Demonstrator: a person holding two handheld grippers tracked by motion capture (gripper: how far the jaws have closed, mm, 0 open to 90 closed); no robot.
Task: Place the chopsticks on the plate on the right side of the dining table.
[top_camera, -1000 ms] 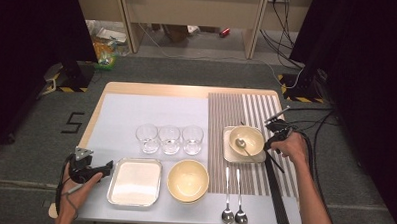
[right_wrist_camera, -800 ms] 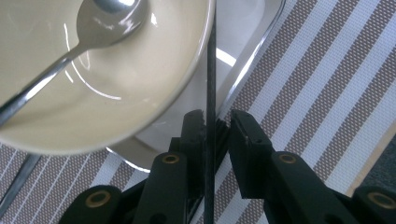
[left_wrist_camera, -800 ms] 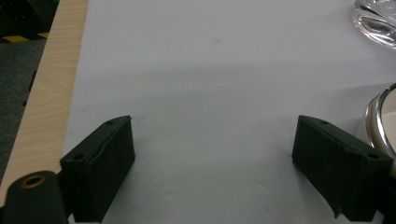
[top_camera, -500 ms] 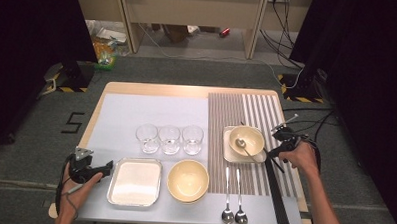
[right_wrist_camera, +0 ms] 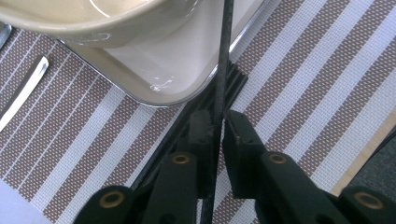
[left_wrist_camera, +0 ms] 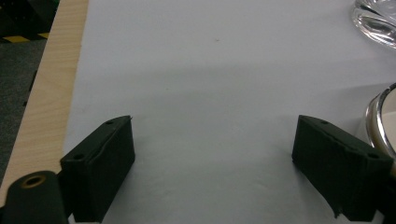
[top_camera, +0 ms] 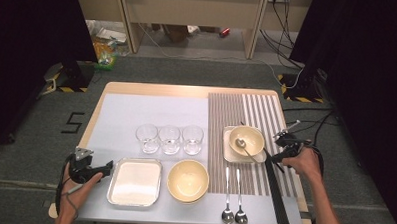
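My right gripper is shut on a thin black chopstick that runs up between its pads, over the corner of the square plate. Its jaws have just been closing on that stick. In the high view the right gripper sits at the plate's right edge, above the other black chopsticks lying on the striped mat. A cream bowl with a spoon in it stands on the plate. My left gripper rests open at the table's front left, nothing between its jaws.
Three glasses stand in a row mid-table. A metal tray lies just right of the left gripper, with a yellow bowl beside it. Two spoons lie on the mat near the front edge.
My right hand has drifted right and a little nearer, away from the small bowl, with the chopstick in its jaws. The left hand has stayed put.
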